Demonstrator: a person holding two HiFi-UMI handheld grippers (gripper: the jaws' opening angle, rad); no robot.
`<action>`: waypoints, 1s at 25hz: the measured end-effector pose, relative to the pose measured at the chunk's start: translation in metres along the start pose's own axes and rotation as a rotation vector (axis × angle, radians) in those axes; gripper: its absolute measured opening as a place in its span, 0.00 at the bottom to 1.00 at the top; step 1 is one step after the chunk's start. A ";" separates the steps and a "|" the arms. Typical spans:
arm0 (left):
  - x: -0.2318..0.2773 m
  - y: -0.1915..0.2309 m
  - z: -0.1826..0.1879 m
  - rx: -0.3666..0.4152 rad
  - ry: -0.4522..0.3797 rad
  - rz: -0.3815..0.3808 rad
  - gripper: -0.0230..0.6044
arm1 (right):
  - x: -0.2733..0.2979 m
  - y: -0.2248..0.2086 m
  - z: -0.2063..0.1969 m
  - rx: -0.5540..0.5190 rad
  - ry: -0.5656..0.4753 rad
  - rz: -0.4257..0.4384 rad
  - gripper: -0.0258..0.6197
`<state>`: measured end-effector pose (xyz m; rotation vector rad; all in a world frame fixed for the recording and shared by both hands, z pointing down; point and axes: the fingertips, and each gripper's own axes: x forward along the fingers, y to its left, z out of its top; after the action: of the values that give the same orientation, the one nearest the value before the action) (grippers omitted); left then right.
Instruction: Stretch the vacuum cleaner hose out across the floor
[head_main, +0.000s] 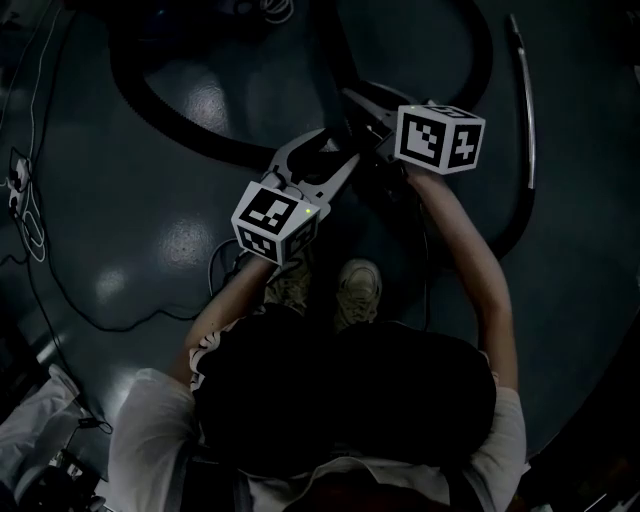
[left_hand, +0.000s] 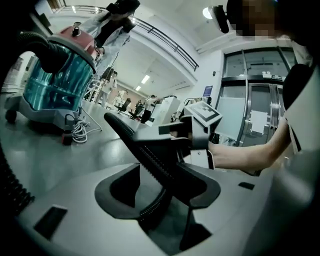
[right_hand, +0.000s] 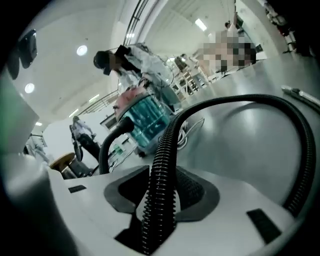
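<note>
The person stood on the dark floor (head_main: 120, 250), both grippers held close together just ahead of the shoes (head_main: 358, 285). The left gripper (left_hand: 157, 187) pinched the black ribbed hose (left_hand: 150, 162), lifted off the floor, its jaws held fairly wide by it. The right gripper (right_hand: 160, 195) was just beside it, its jaws likewise closed on the hose. Beyond them the hose arched in a wide loop over the floor. The teal vacuum cleaner (right_hand: 145, 120) stood farther off, and a metal wand (head_main: 525, 100) lay beside the loop.
</note>
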<state>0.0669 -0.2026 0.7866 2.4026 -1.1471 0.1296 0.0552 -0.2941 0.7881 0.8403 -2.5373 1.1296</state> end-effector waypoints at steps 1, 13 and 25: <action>0.007 0.003 0.004 -0.010 -0.012 0.001 0.36 | 0.003 -0.007 0.020 0.007 -0.056 -0.037 0.31; 0.050 0.019 0.026 -0.060 -0.044 -0.015 0.36 | 0.020 -0.022 0.135 -0.048 -0.283 -0.107 0.30; 0.069 0.034 0.011 -0.341 0.006 -0.003 0.41 | -0.005 0.025 0.190 -0.368 -0.365 -0.125 0.12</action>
<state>0.0847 -0.2751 0.8093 2.1015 -1.0664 -0.0563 0.0473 -0.4190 0.6437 1.1649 -2.8012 0.4792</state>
